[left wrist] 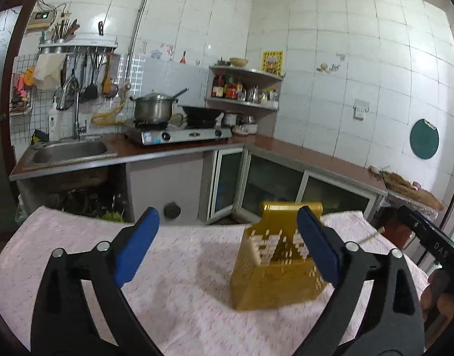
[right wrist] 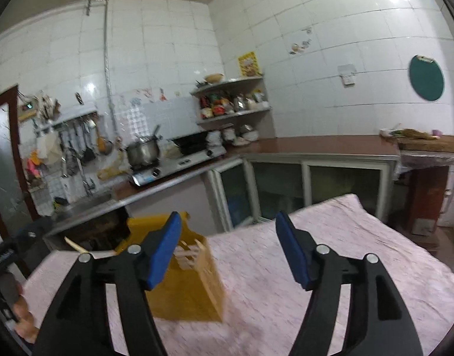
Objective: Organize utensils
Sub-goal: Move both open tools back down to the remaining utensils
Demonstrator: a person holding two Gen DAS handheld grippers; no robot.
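Note:
A yellow perforated utensil holder stands upright on the pink tablecloth, with pale utensil ends showing inside it. My left gripper is open and empty; its right finger overlaps the holder's right side. In the right wrist view the holder stands behind my left blue finger. My right gripper is open and empty above the cloth. A pale wooden utensil tip sticks out to the left of the holder, by the other gripper's body.
Past the table's far edge runs an L-shaped counter with a sink, a gas stove bearing a pot, and a corner shelf. Hanging utensils line the wall. A chopping board lies at the right.

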